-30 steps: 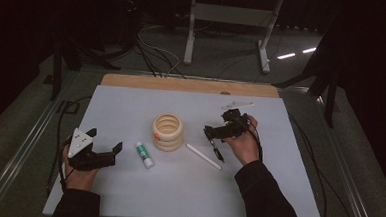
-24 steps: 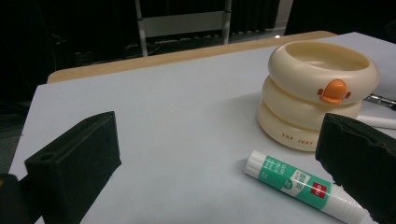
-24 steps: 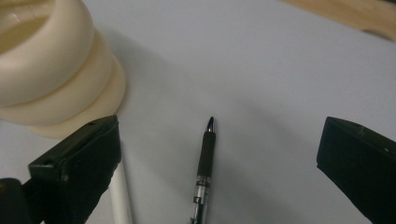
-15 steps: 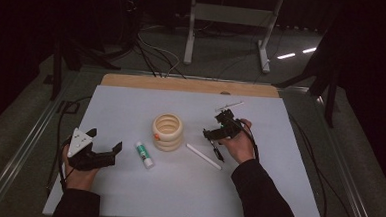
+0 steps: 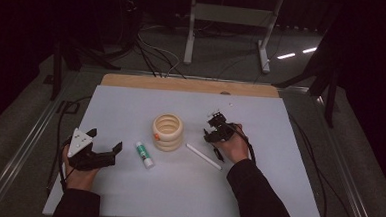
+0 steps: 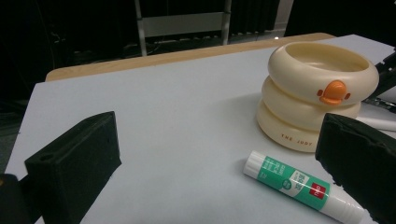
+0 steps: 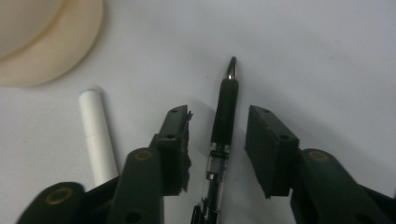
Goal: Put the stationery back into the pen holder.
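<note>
1. Pen (image 7: 223,126): uncapped, lying flat on the white surface (image 5: 279,143) just right of the cream ring holder (image 5: 168,132), nib pointing away from the right gripper (image 7: 217,140).
2. Right jaws have just been closing; they straddle the barrel, a gap showing on each side, not yet pressing.
3. Looks light, stiff, smooth and round, so likely to roll or slip. Best held mid-barrel, clear of the delicate nib.
4. White cap (image 7: 96,135) lies beside the holder.
5. Left gripper (image 5: 98,156) rests with jaws open, empty.

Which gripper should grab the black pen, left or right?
Right. The right gripper already straddles the pen, its jaws just closing, gaps both sides. The left gripper sits open by the glue stick.
</note>
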{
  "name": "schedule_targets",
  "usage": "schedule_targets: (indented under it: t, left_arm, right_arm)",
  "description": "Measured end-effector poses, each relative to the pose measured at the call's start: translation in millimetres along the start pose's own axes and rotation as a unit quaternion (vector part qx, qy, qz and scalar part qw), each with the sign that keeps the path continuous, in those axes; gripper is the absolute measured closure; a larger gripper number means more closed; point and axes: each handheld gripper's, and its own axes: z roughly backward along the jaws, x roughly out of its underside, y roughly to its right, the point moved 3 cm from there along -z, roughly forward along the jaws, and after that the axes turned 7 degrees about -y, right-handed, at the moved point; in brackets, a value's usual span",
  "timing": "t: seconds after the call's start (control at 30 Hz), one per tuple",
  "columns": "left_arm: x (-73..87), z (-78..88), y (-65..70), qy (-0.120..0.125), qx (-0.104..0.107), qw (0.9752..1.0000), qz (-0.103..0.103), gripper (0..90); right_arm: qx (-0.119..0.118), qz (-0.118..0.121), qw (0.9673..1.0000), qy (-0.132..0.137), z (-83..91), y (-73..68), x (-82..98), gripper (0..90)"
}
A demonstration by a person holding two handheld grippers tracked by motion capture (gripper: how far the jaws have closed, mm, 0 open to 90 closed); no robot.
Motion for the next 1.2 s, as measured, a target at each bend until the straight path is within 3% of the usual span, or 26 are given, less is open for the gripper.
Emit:
schedule_targets:
  t: [0.17, 0.37, 0.83, 1.2]
  left_arm:
    - [0.2, -0.7, 0.7, -0.001, 0.001, 1.0, 0.0, 0.4]
    - [0.5, -0.6, 0.8, -0.002, 0.001, 1.0, 0.0, 0.4]
    - [0.6, 0.1, -0.2, -0.001, 0.001, 1.0, 0.002, 0.4]
    - [-0.3, 0.7, -0.4, 0.002, 0.003, 1.0, 0.002, 0.4]
  right_arm:
    - [0.016, -0.002, 0.9996, -0.023, -10.9, -2.6, -0.6, 69.0]
    - [0.033, 0.001, 0.9992, -0.024, -11.8, -3.2, -0.2, 79.5]
    - [0.045, 0.01, 0.9987, -0.022, -8.8, -3.5, 1.1, 80.1]
    - [0.05, 0.012, 0.9987, 0.004, 3.4, -3.5, 1.2, 80.0]
